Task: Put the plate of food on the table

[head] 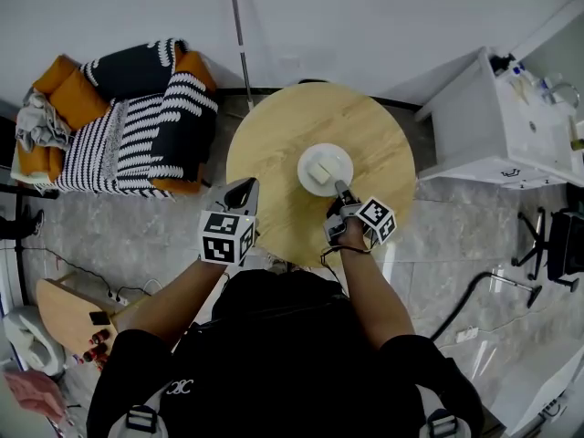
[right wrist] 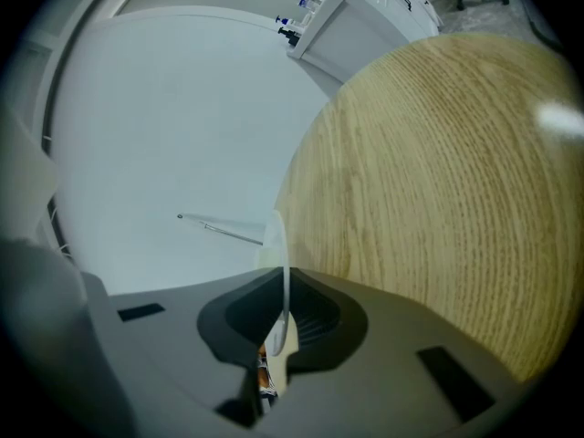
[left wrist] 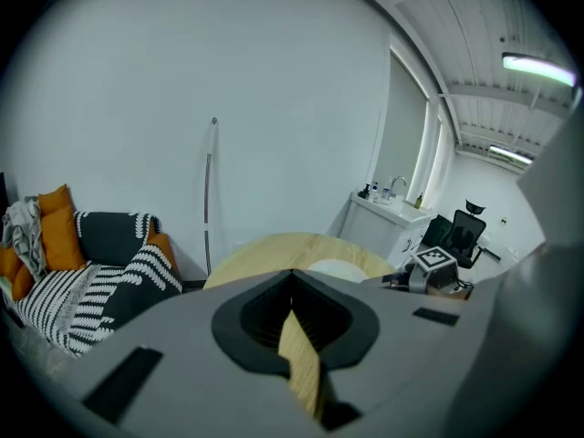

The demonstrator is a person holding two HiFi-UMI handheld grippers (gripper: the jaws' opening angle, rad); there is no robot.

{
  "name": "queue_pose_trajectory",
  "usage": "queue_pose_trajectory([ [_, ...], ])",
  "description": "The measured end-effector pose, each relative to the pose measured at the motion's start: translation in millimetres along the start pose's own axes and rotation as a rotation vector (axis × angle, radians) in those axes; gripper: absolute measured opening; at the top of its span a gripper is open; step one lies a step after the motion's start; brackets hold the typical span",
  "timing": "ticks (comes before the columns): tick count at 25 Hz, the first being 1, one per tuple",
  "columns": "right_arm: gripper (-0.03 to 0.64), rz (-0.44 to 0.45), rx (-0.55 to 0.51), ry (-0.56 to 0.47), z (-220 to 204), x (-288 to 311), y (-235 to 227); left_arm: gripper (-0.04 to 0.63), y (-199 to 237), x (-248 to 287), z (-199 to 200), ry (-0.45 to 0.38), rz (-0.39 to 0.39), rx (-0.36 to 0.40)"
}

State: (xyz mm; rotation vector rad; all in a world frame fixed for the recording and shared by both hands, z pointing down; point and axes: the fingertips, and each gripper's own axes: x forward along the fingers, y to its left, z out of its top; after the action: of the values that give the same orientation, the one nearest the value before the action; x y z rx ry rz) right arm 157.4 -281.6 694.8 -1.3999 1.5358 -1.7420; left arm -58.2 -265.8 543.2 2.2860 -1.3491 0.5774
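A white plate with a pale block of food sits over the middle of the round wooden table. My right gripper is shut on the plate's near rim. In the right gripper view that rim stands edge-on between the jaws of the right gripper, above the table. My left gripper hovers at the table's near left edge, shut, holding nothing. In the left gripper view the left gripper faces the table, the plate and the right gripper's marker cube.
A sofa with striped and orange cushions stands left of the table. A white cabinet with a sink is at the right, an office chair beyond it. A thin pole leans on the back wall.
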Motion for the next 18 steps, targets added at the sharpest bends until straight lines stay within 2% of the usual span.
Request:
queue_pose_trajectory([
  [5,0.018,0.001,0.001,-0.006,0,4,-5,0.008,-1,-1,4,-0.032,-0.001,-0.005],
  [18,0.018,-0.060,0.008,0.014,-2,11,-23,0.008,-6,0,11,-0.041,-0.008,-0.019],
])
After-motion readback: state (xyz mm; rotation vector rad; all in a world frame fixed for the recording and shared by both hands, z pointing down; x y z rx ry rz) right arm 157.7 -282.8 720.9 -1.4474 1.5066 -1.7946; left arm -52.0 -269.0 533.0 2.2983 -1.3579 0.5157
